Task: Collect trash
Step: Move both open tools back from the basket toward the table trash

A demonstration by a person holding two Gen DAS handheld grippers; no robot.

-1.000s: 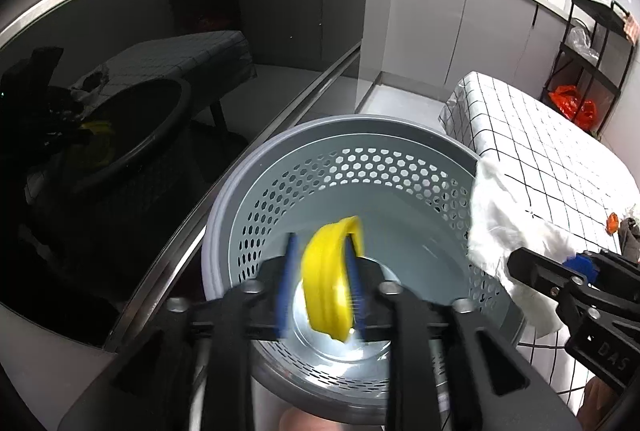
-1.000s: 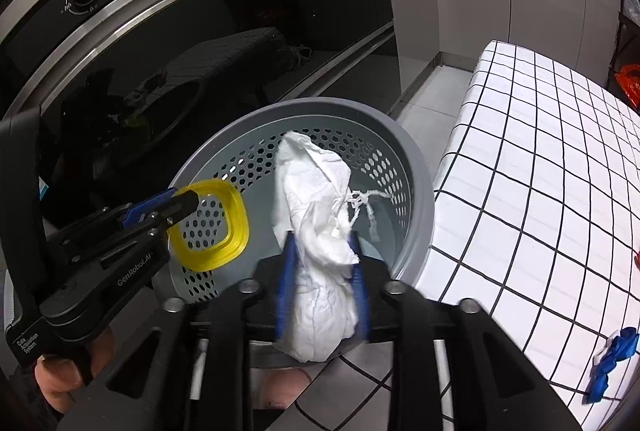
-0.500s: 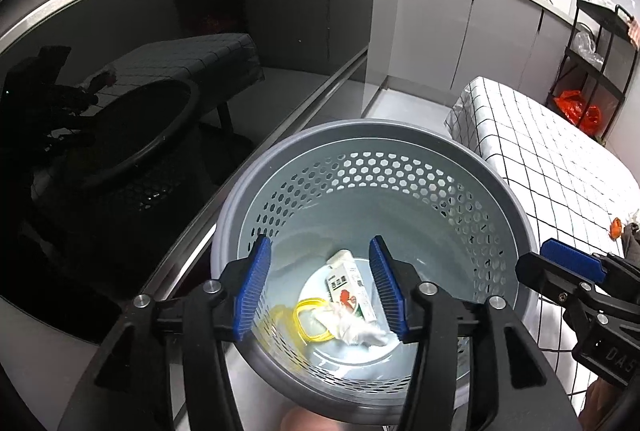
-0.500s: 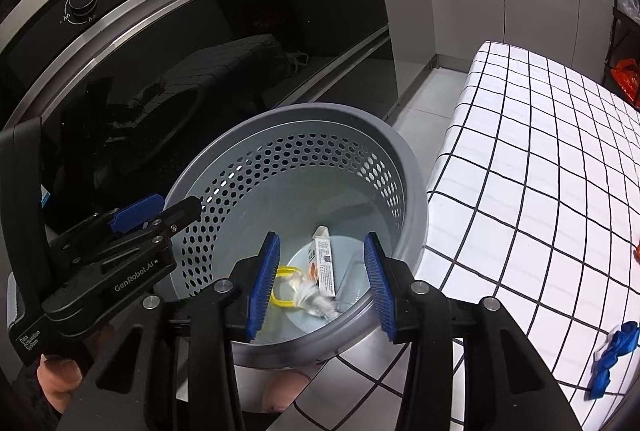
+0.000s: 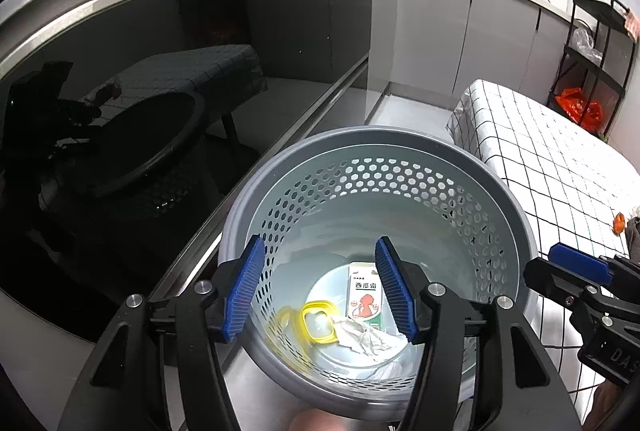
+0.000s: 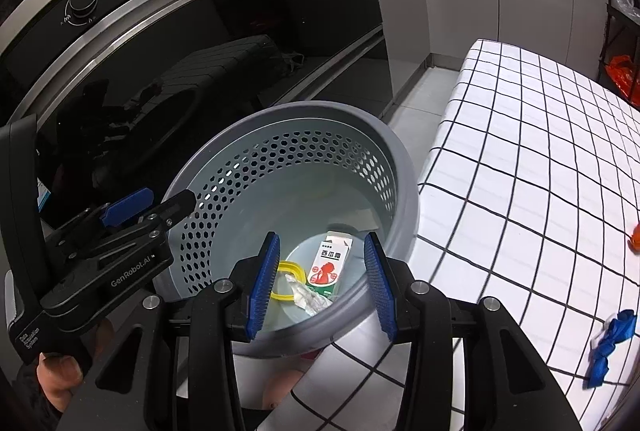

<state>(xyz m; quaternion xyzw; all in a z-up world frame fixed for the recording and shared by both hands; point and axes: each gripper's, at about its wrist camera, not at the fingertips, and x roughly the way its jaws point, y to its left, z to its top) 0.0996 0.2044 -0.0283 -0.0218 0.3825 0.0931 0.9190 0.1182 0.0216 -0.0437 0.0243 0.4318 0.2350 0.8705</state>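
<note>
Since a second ago, both my tools have let go: the yellow ring (image 5: 316, 323) and the crumpled tissue (image 5: 370, 338) are now lying on the floor of the grey perforated bin (image 5: 516, 215), touching each other, beside a small printed box (image 5: 363, 297). My left tool (image 5: 320, 293) is hovering released over the bin's rim at 6 o'clock, blue pads spread wide with nothing between them. My right tool (image 6: 320, 283) is hanging likewise released and empty over the near rim. In the right wrist view the left tool (image 6: 148, 207) is sitting at 9 o'clock, just outside the bin wall.

Around the bin, a dark glass oven front (image 6: 200, 63) is filling 9 through 12 o'clock, close behind it. The checked worktop (image 6: 540, 159) is running from 1 to 4 o'clock, its edge almost against the bin. A blue scrap (image 6: 612, 339) is lying on it at 4 o'clock, and an orange bit (image 6: 635, 237) is peeking at the frame's edge. Bare cloth between them is leaving room rightward.
</note>
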